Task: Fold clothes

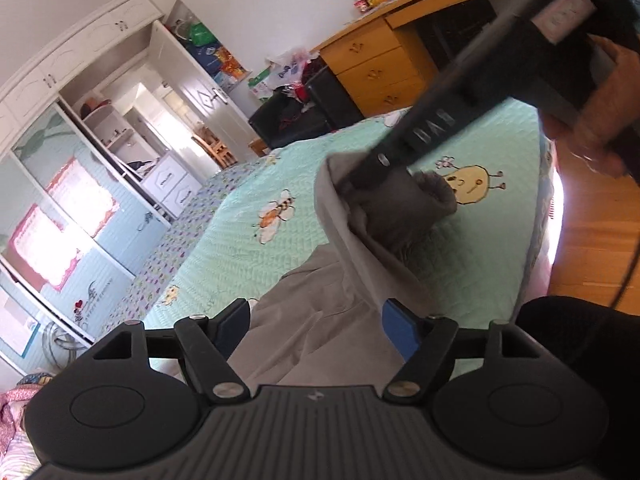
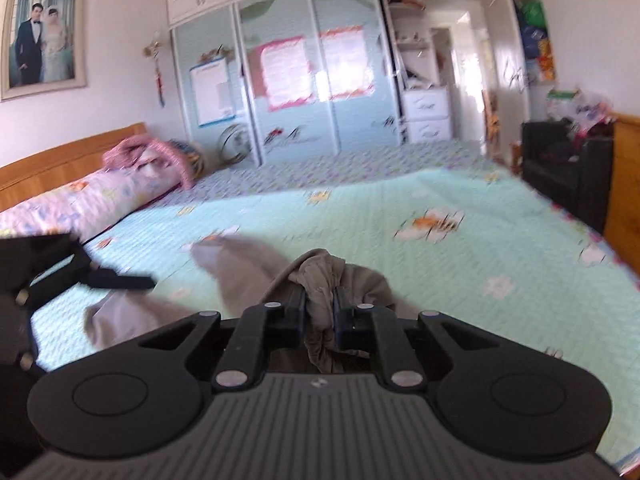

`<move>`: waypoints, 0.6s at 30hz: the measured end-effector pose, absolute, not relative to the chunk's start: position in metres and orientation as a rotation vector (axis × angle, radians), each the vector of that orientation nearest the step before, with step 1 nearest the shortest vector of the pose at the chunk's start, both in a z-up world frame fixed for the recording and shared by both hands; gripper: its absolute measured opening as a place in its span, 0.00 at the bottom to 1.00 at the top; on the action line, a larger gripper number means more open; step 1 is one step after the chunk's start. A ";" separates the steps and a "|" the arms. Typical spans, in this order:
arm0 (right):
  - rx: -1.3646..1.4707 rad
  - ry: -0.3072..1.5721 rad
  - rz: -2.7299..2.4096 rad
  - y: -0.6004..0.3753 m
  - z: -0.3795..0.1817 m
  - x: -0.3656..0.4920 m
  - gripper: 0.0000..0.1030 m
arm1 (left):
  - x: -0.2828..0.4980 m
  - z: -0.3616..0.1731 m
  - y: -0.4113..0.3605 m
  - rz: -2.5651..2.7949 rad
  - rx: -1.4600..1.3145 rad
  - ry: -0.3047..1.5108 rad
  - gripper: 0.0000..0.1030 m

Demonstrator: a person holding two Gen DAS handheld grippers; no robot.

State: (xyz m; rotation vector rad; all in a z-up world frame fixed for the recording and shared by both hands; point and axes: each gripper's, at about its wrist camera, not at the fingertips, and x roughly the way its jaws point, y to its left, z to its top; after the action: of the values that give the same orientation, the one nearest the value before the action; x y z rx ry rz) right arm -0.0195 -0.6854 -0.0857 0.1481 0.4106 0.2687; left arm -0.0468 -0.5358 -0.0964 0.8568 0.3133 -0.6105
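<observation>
A: What does the left wrist view show?
B: The left tool (image 1: pixel 316 326) is released, its fingers spread wide with nothing pressed between them. A grey garment (image 1: pixel 316 344) lies below it on a mint-green quilted bed (image 1: pixel 480 240). The right tool (image 1: pixel 362 174) reaches in from the upper right and lifts a bunched part of that cloth.

A: And the right wrist view?
B: The right tool (image 2: pixel 320 306) is clenched on a gathered fold of the grey garment (image 2: pixel 320 280); the rest trails left over the bed (image 2: pixel 360 216). The left tool (image 2: pixel 120 280) shows at the left edge, blurred.
</observation>
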 end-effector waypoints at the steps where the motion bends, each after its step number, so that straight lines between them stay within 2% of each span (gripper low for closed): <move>1: 0.151 0.426 0.283 -0.686 -0.088 -0.022 0.14 | -0.047 -0.099 -0.538 -0.620 0.879 0.306 0.74; 15: 0.072 0.531 0.483 -0.675 -0.082 -0.056 0.14 | -0.060 -0.125 -0.581 -0.801 1.274 0.045 0.76; 18: 0.077 0.562 0.545 -0.678 -0.083 -0.058 0.14 | -0.059 -0.131 -0.583 -0.886 1.317 0.038 0.76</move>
State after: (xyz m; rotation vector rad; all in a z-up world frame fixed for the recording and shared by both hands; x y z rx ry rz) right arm -0.0581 -0.6783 -0.0832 0.0775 0.5624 0.5449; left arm -0.0585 -0.5827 -0.1308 1.3174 0.0381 -0.8863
